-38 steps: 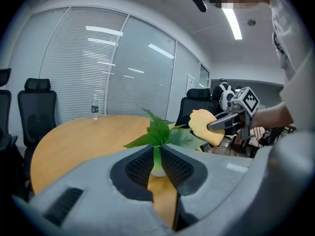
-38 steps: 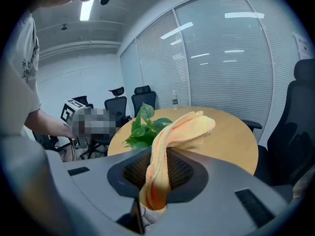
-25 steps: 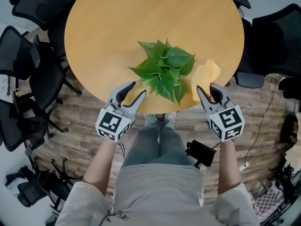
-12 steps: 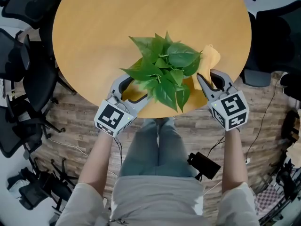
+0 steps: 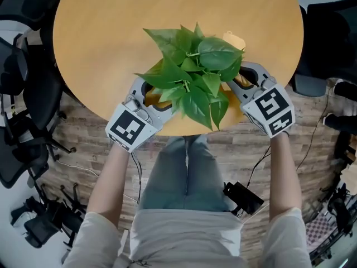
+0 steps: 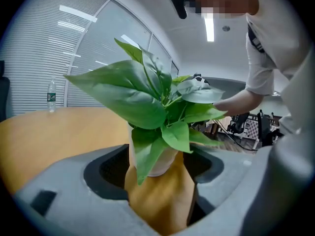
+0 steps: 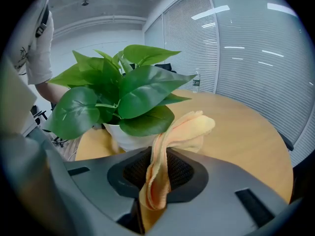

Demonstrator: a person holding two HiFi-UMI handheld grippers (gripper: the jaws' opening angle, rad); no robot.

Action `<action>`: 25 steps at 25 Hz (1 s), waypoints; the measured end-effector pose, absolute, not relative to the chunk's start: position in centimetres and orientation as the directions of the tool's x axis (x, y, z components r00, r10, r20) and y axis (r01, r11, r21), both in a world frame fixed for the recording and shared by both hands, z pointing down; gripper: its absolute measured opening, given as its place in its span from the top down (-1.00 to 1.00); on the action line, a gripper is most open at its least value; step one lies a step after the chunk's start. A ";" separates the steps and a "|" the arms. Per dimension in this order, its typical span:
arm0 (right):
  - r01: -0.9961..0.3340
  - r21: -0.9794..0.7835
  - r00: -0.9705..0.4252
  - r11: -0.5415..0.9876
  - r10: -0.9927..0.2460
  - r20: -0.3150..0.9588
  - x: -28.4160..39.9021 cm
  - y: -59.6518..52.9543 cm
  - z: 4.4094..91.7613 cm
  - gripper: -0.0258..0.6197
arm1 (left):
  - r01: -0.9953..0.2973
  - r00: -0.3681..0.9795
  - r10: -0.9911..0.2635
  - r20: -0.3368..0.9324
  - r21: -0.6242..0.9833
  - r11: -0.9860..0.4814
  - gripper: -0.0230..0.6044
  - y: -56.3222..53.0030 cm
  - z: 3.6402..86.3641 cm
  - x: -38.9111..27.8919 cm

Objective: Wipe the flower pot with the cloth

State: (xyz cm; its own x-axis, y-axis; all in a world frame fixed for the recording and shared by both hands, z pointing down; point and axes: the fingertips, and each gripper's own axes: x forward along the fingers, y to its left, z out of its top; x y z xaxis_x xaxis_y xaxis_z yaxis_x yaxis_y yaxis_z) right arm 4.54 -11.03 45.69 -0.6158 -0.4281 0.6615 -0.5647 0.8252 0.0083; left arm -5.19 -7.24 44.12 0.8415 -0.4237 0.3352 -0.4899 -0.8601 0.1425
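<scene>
Flower pot [image 6: 158, 165] stands between the parted jaws of the left gripper [image 5: 153, 96], which have just been opening. Right gripper [image 5: 245, 81] pinches the yellow cloth [image 7: 184, 129] beside it

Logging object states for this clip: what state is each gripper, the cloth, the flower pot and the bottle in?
left gripper: open, jaws just been opening, flower pot between its tips, not gripped
right gripper: shut on the cloth
cloth: pinched, free end flopped toward the pot
flower pot: upright on the table, near its edge
bottle: upright, at the table's far side
</scene>
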 end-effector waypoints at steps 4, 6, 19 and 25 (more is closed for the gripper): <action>-0.533 0.020 -0.622 0.846 -0.408 0.668 3.3 -10.9 45.6 0.72 | -0.476 0.849 -0.418 0.322 0.125 -0.871 -0.16 -7.6 43.9 -4.7; -0.519 0.027 -0.624 0.854 -0.400 0.671 2.8 -10.8 45.5 0.72 | -0.472 0.851 -0.417 0.318 0.118 -0.873 -0.16 -7.6 43.7 -4.6; -0.466 0.090 -0.602 0.880 -0.390 0.697 2.3 -9.9 45.6 0.72 | -0.504 0.834 -0.444 0.329 0.123 -0.855 -0.15 -7.6 43.9 -4.6; -0.456 0.091 -0.603 0.885 -0.382 0.700 2.2 -9.2 45.6 0.72 | -0.530 0.819 -0.469 0.330 0.124 -0.839 -0.15 -7.7 44.0 -4.6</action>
